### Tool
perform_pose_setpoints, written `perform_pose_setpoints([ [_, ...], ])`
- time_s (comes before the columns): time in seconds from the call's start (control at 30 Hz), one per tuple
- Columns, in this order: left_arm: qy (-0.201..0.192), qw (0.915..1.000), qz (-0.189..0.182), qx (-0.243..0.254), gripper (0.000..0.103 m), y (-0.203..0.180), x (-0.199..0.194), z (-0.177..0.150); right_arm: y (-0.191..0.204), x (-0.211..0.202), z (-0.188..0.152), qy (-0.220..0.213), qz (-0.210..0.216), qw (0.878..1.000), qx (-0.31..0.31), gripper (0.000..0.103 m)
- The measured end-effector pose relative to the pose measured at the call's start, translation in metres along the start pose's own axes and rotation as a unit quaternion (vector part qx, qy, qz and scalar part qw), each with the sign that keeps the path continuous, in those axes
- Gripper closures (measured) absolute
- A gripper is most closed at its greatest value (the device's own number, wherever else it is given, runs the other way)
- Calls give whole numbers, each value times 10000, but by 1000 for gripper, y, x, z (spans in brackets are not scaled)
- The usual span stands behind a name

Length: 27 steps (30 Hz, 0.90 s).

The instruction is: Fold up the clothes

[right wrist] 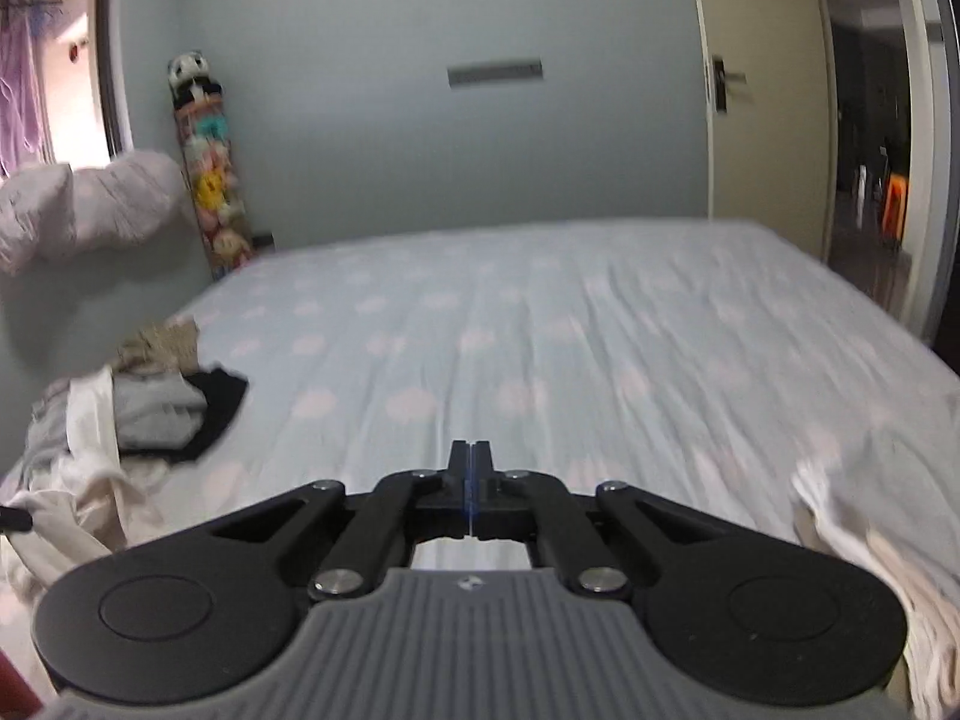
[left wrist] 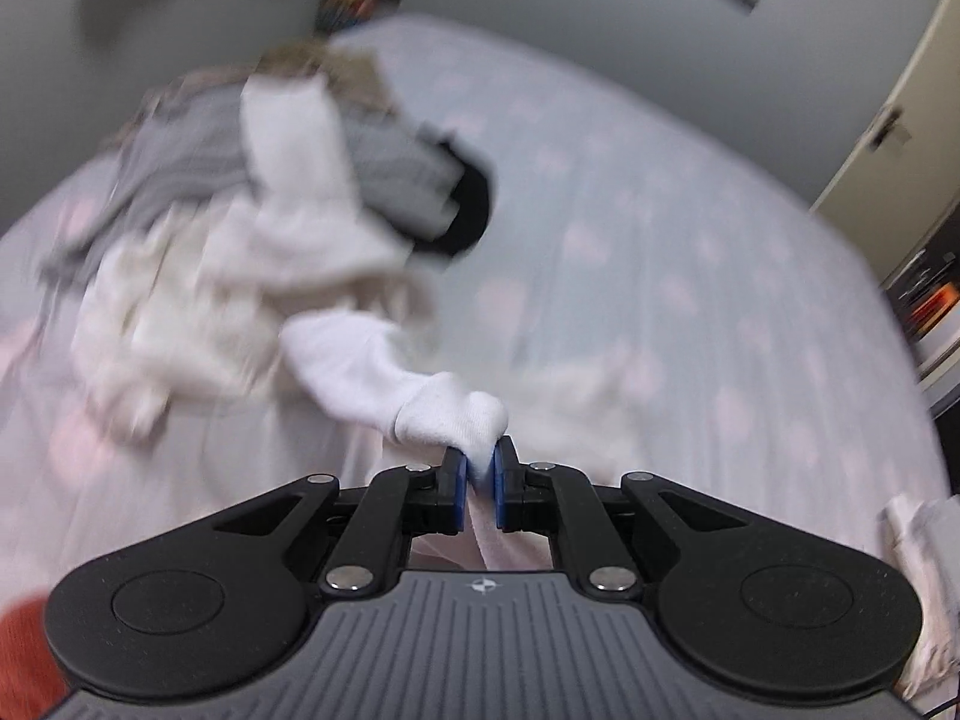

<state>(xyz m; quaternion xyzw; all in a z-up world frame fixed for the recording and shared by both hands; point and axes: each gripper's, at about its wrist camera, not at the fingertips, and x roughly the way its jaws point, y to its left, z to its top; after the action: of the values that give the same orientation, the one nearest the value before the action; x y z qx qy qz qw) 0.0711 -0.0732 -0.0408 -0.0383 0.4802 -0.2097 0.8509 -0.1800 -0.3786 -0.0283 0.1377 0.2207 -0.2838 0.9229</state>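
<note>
We have the left gripper (left wrist: pixel 480 468) pinched on the cuff end of a white garment (left wrist: pixel 384 360), a sleeve by the look of it; the blue pads (left wrist: pixel 457 480) sit close with the fabric bunched between them. We judge the cuff is held so the piece can be drawn clear of the unsorted pile (left wrist: pixel 240 192) (grey, cream, black and white items heaped together) and laid out flat for folding

Right gripper (right wrist: pixel 471 456) is fully closed on nothing, jaws meeting edge to edge, aimed across the bare stretch of the bed (right wrist: pixel 600 330). We read that as a free tool with no grip at present, probably heading for the garment's other end, though that is a guess

The pile sits at the bed's left side in the right wrist view (right wrist: pixel 138 414); pale fabric (right wrist: pixel 870 540) lies at the right edge, possibly already folded, too blurred to say

Writing: none legible. Only a small compass-like emblem (left wrist: pixel 482 586) on each gripper body, no readable brand
</note>
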Motion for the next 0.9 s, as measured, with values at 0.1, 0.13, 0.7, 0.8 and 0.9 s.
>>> perform_pose_setpoints([
  [0.1, 135, 9998, 127, -110, 94, 10, 1, -8, -5, -1, -12, 164, 62, 9998, 79, 98],
  [0.13, 118, 9997, 132, -151, 93, 12, -3, -9, -4, -2, -15, 196, 115, 9997, 83, 97],
  [0.7, -593, 9977, -328, -47, 48, 2, -59, 17, 38, 18, -7, 427, 616, 9960, -484, 70],
  [0.8, -448, 9989, -98, -39, 48, 10, -45, 21, 69, 50, -8, 619, 993, 9906, -708, 70],
  [0.9, -147, 9996, 199, -99, 48, 20, -20, 25, 95, 83, -15, 808, 1235, 9845, -948, 70],
])
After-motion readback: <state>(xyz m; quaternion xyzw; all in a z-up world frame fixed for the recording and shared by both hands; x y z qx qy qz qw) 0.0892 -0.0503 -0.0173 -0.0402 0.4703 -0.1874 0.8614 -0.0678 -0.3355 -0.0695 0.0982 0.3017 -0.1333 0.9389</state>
